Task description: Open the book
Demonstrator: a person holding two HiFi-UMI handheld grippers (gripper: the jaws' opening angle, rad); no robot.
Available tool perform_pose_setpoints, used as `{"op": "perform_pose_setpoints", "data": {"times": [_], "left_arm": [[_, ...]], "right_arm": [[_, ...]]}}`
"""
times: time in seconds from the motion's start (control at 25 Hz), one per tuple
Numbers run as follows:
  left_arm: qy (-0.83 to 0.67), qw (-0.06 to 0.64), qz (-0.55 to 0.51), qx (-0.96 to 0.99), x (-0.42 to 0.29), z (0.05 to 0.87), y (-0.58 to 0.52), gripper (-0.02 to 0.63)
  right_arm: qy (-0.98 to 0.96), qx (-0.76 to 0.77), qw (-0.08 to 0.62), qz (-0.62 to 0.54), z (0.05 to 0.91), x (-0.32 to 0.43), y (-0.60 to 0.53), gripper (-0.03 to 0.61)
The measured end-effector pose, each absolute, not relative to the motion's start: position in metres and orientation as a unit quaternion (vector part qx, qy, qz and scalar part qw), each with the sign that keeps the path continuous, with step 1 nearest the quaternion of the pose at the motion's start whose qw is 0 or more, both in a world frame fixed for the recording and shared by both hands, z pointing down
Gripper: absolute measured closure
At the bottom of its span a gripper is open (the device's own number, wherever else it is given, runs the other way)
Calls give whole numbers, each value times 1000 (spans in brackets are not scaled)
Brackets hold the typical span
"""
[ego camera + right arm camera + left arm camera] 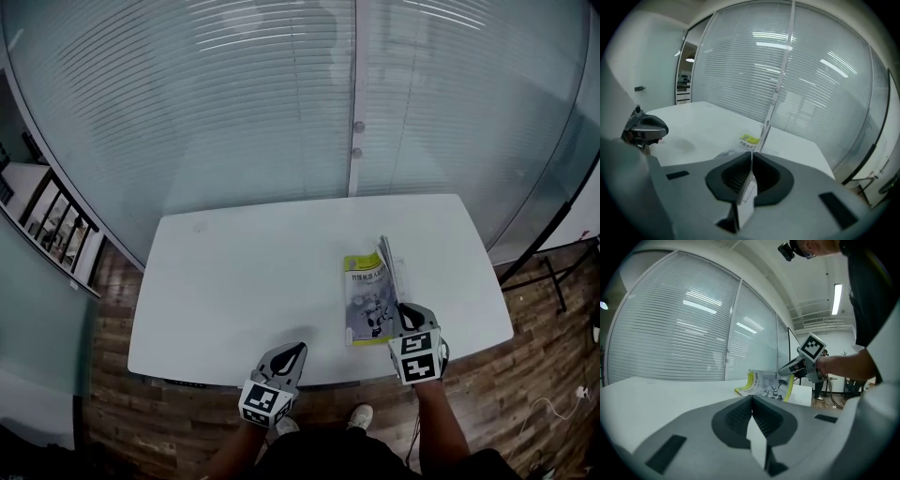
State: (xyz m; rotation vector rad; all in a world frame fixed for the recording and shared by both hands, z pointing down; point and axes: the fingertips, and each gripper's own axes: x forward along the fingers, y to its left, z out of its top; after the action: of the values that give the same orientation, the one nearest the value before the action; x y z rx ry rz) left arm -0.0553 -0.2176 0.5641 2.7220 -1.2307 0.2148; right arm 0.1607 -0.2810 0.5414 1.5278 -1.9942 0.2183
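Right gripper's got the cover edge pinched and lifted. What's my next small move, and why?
Probably carry the right gripper a little up and leftward, so the cover swings past upright. Its jaws are shut on the cover's right edge, which is raised only partway, while the left edge lies on the table. The left gripper is shut, empty and apart from it.

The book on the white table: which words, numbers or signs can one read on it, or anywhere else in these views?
Book cover: print near its yellow-green top, too small and blurred to read.
Left marker cube and right marker cube: black-and-white square patterns, no words.
Nothing else shows any text.
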Motion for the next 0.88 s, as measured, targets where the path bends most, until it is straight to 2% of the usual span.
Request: {"op": "perform_pose_setpoints", "data": {"times": [0.44,0.88], "left_arm": [[-429,82,67,897,-96,569,-210,598],[-448,84,68,888,-150,571,-195,598]], "right_arm": [[-761,536,363,-34,510,80,-280,563],[-781,469,402,-94,528,-24,-276,572]]}}
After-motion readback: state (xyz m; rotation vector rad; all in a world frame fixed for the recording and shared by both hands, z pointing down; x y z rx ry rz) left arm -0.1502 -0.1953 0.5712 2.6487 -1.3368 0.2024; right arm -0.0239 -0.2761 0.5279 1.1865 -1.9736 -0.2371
